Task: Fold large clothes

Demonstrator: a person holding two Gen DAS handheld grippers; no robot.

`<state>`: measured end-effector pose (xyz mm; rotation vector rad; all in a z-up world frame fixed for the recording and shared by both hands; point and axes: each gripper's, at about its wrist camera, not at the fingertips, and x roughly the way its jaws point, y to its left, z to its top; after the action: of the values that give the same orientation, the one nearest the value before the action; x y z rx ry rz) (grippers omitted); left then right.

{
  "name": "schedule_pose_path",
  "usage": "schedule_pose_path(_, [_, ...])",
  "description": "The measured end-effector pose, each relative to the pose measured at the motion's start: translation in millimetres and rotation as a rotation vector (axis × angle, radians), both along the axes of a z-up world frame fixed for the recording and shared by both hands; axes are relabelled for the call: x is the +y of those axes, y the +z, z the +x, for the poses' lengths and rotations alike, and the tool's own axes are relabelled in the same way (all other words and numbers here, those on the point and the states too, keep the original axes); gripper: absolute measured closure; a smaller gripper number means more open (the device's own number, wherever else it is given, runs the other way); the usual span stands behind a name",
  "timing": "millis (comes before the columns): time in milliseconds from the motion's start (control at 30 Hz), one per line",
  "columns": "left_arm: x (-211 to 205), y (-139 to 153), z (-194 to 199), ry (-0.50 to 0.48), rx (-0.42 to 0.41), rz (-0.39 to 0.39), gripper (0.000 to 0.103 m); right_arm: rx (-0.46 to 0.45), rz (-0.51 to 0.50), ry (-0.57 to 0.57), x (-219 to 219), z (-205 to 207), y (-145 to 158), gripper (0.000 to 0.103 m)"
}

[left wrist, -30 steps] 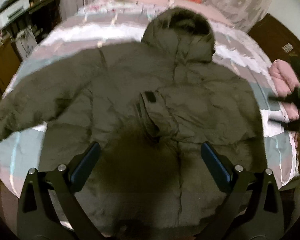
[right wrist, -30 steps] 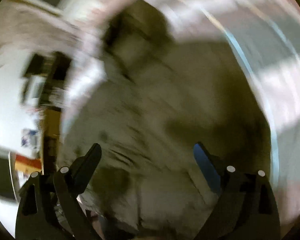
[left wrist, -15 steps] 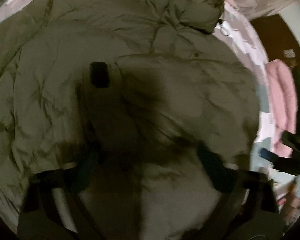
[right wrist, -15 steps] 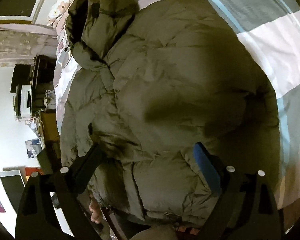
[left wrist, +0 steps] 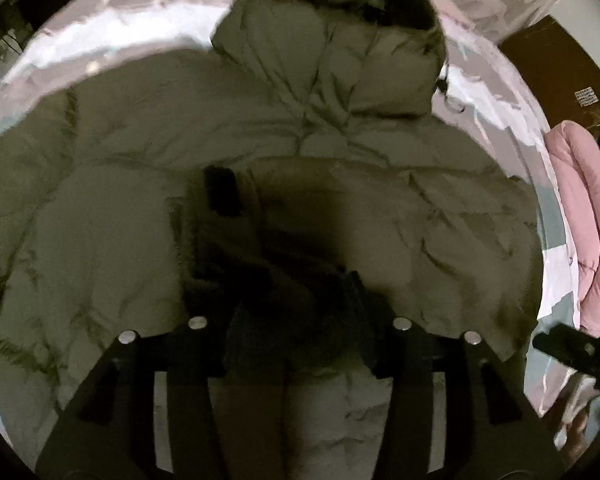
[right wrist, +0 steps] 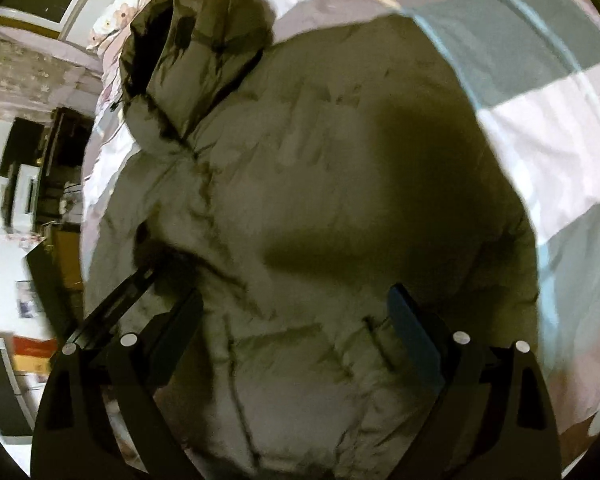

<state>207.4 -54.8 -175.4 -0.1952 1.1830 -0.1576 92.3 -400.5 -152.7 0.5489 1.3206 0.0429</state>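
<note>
A large olive hooded puffer jacket (left wrist: 340, 184) lies spread on the bed, hood at the far end; one sleeve lies folded across its front. It also fills the right wrist view (right wrist: 320, 208). My left gripper (left wrist: 296, 304) has its jaws narrowed and pinches a dark fold of the jacket near the hem. My right gripper (right wrist: 296, 320) is open, wide apart, just above the jacket's lower part. The left gripper shows as a dark bar in the right wrist view (right wrist: 116, 304).
The bed (right wrist: 560, 92) has a pink, grey and white striped cover. A pink quilt (left wrist: 588, 224) lies at the right edge. Dark furniture (right wrist: 52, 168) stands beside the bed on the left. The right gripper shows at the left view's right edge (left wrist: 576, 348).
My left gripper has come down onto the jacket and closed from wide open onto a fold near the hem. My right gripper has stayed open and moved in closer over the jacket.
</note>
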Motion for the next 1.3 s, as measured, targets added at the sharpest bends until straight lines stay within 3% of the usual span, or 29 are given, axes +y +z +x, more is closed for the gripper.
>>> schedule_pose_path(33, [0.0, 5.5, -6.2, 0.003, -0.030, -0.001, 0.051, -0.009, -0.037, 0.020, 4.7, 1.7, -2.5, 0.012])
schedule_pose_path(100, [-1.7, 6.4, -11.1, -0.023, -0.038, 0.004, 0.047, 0.006, -0.098, 0.053, 13.0, 7.5, -14.8, 0.031])
schedule_pose_path(167, [-7.5, -2.5, -10.4, -0.065, -0.016, 0.056, 0.047, 0.030, -0.128, 0.053, 16.2, 13.7, -28.8, 0.037])
schedule_pose_path(233, [-16.0, -19.6, -2.2, -0.080, 0.029, 0.121, 0.047, 0.048, -0.171, 0.039, 17.1, 22.0, -45.5, 0.037])
schedule_pose_path(400, [-18.3, -51.6, 18.4, -0.052, 0.083, 0.163, 0.042, 0.016, -0.220, 0.036, 18.5, 40.7, -62.6, 0.037])
schedule_pose_path(600, [-36.0, -49.1, 48.8, -0.067, 0.049, 0.231, 0.040, 0.001, -0.193, -0.010, 12.6, 55.1, -65.1, 0.037])
schedule_pose_path(700, [-34.6, -44.5, 44.8, -0.071, 0.045, 0.221, 0.039, 0.037, -0.214, 0.011, 20.2, 54.2, -59.7, 0.036])
schedule_pose_path(767, [-28.4, -43.1, 34.5, -0.081, 0.037, 0.208, 0.037, 0.006, -0.226, 0.042, 29.5, 55.0, -54.1, 0.028])
schedule_pose_path(833, [-12.3, -28.9, 16.0, -0.073, 0.012, 0.153, 0.037, 0.006, -0.279, 0.103, 40.8, 57.8, -54.2, 0.025])
schedule_pose_path(867, [7.5, -12.8, -2.1, -0.053, -0.034, 0.078, 0.028, 0.009, -0.283, 0.115, 44.1, 57.9, -53.7, 0.024])
schedule_pose_path(900, [22.7, 0.0, -16.2, -0.026, -0.074, 0.023, 0.008, 0.009, -0.270, 0.115, 46.1, 56.5, -52.0, 0.022])
schedule_pose_path(933, [52.6, 17.9, -37.0, 0.032, -0.131, -0.035, 0.002, 0.005, -0.236, 0.107, 47.6, 55.1, -48.6, 0.020])
schedule_pose_path(1000, [105.6, 34.3, -61.3, 0.128, -0.168, -0.103, 0.002, -0.009, -0.179, 0.086, 50.8, 51.2, -40.1, 0.011])
schedule_pose_path(1067, [172.4, 37.1, -78.8, 0.263, -0.153, -0.183, 0.002, 0.000, -0.147, 0.093, 55.3, 47.8, -36.7, 0.010])
schedule_pose_path(1200, [307.3, 12.6, -110.4, 0.612, -0.064, -0.392, 0.002, 0.076, -0.045, 0.101, 76.4, 24.8, -30.4, 0.010])
schedule_pose_path(1300, [369.5, -10.6, -127.1, 0.782, -0.014, -0.447, 0.002, 0.082, 0.075, 0.105, 83.9, 10.4, -23.6, 0.010])
